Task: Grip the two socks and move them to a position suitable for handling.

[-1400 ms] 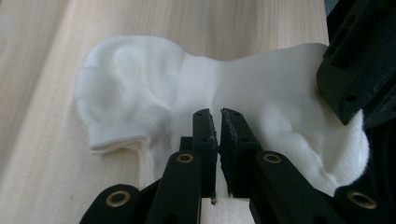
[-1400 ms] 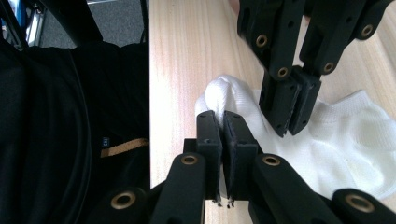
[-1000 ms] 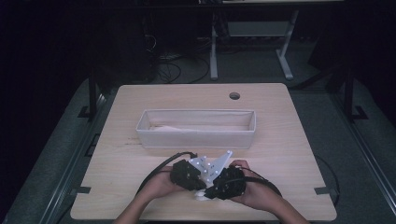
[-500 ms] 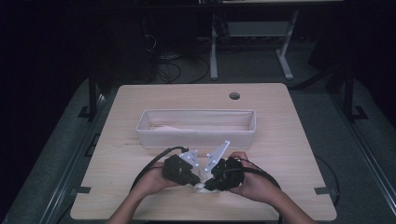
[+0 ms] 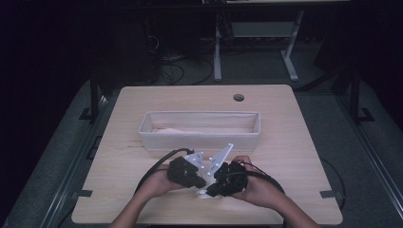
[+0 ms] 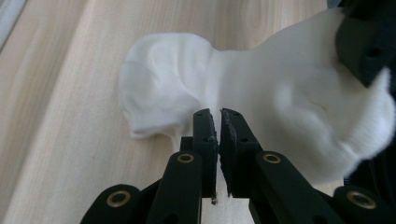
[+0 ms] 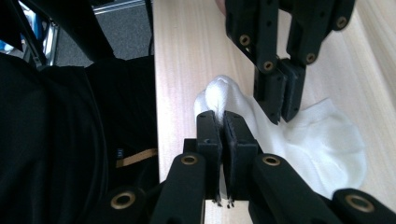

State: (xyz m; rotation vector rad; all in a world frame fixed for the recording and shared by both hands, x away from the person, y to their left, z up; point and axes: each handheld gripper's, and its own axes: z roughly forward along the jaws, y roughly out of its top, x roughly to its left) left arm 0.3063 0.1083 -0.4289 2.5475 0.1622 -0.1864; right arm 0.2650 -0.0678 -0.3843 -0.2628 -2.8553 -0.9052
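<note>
Left gripper view showed the white sock (image 6: 289,98) lying on the wooden table (image 6: 70,140), bunched and creased, its soft knit sagging wherever nothing held it. I judged it light, limp and not fragile, a thing that would fold or slip unless pinched on a doubled edge such as the cuff or toe. My left gripper (image 6: 218,122) had its jaws pressed together on a fold of the sock's near edge, and my right gripper (image 7: 220,122) was pinching another bunched end of the same sock. In the right gripper view the sock (image 7: 327,140) lay close to the table's near edge, just in front of me. From the high view the sock (image 5: 205,192) sat between my two hands, on my side of the white bin (image 5: 199,138). That long, shallow bin stood across the middle of the table, beyond the sock and apart from it; something pale lay inside, but I could not tell what.
</note>
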